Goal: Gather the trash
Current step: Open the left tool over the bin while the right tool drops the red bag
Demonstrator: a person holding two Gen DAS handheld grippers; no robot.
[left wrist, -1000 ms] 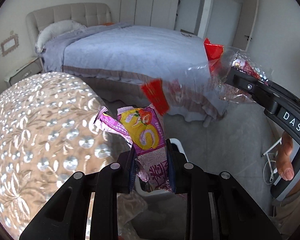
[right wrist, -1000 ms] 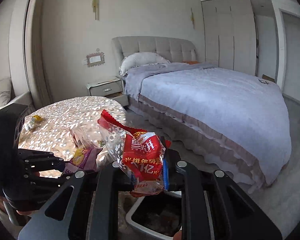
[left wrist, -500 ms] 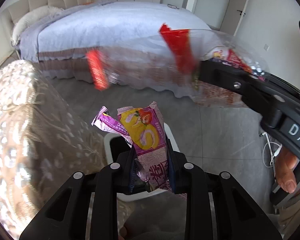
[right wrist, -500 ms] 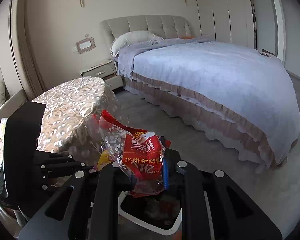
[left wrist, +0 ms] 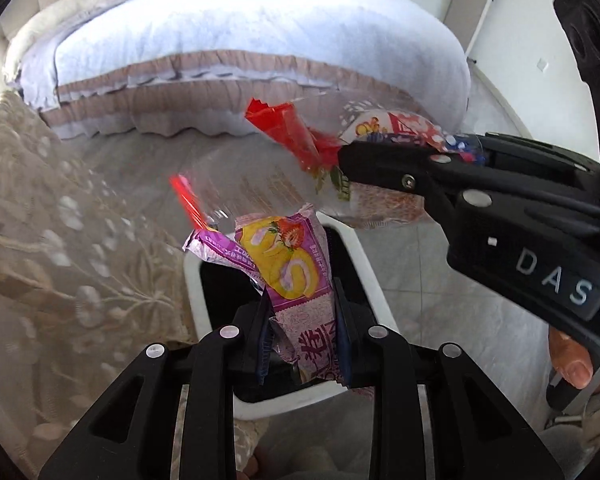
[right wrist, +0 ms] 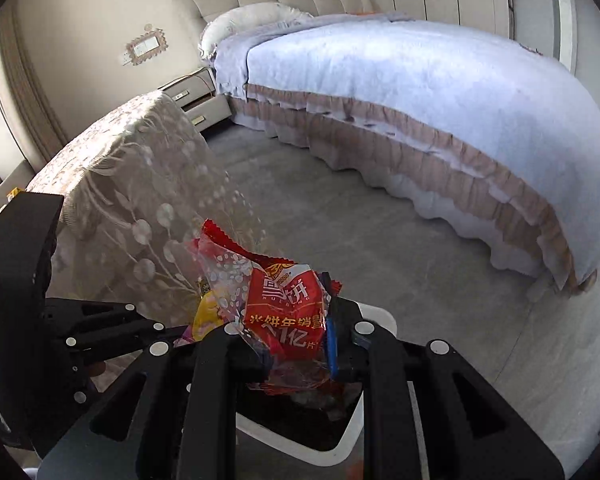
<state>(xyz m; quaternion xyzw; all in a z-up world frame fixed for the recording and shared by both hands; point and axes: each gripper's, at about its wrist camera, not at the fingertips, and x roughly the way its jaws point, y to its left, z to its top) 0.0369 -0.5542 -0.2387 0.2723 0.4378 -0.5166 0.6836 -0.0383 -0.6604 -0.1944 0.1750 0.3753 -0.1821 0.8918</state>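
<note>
- Now both grippers hang above the white bin [left wrist: 366, 268], each with a piece of trash, so the step in hand is, by my reading, the drop.
- Left gripper [left wrist: 300, 344]: its jaws are narrow and clamp the lower end of the purple cake wrapper [left wrist: 288, 264], which stands up and leans a little left from between the fingers. The bin's dark opening lies directly beneath and beyond it.
- Right gripper [right wrist: 296, 344]: its jaws are likewise narrow and pinch the red-and-clear snack bag [right wrist: 276, 304] near its bottom. The bag's clear top fans out to the left, and the bin [right wrist: 376, 316] sits right under the fingers.
- To do the drop well, each wrapper should be over the opening, not the rim, before the jaws part. The right bag is wide and light, so it may drift or snag on the rim. Lowering it closer first would help.
- Opening one gripper at a time seems wise, since in the left wrist view the right gripper [left wrist: 352, 156] sits far and to the right of the purple wrapper, with the bag's clear film spreading left, near the wrapper's top edge.
- Thin film can cling to the pads, so a wide opening and a slight tip downward should free it.
- Outward, the patterned tablecloth [left wrist: 60, 240] hangs at the left of the bin, and the bed [right wrist: 420, 80] lies far across the grey floor [right wrist: 380, 220].
</note>
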